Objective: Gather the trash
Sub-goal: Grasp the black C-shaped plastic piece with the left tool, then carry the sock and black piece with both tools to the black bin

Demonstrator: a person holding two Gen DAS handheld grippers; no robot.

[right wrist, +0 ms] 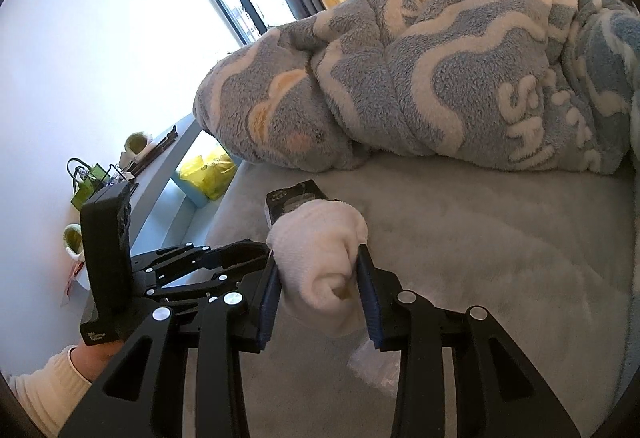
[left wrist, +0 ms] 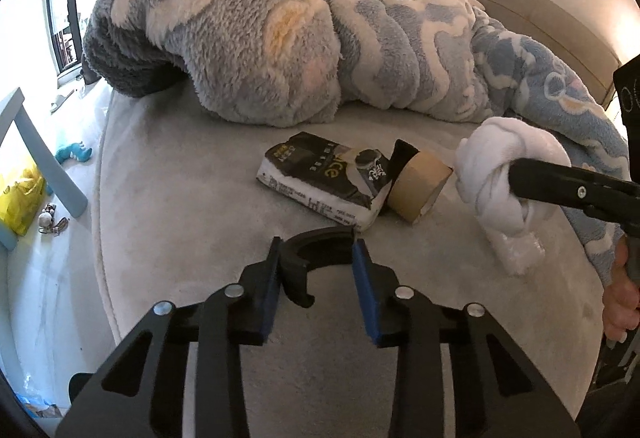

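Note:
My left gripper (left wrist: 316,252) is shut on a black curved plastic piece (left wrist: 316,250), held just above the grey bed (left wrist: 180,197). A black and white snack packet (left wrist: 324,177) and a brown cardboard tape roll (left wrist: 416,193) lie just beyond it. My right gripper (right wrist: 318,270) is shut on a rolled white sock (right wrist: 320,262), lifted over the bed; it also shows in the left wrist view (left wrist: 500,177) at the right. A crumpled clear plastic wrapper (left wrist: 516,250) lies on the bed under the sock.
A bulky blue and white fleece blanket (left wrist: 280,29) covers the far half of the bed. A blue shelf (left wrist: 36,141) with a yellow bag (left wrist: 20,201) stands left of the bed. Small items lie on the floor at the left.

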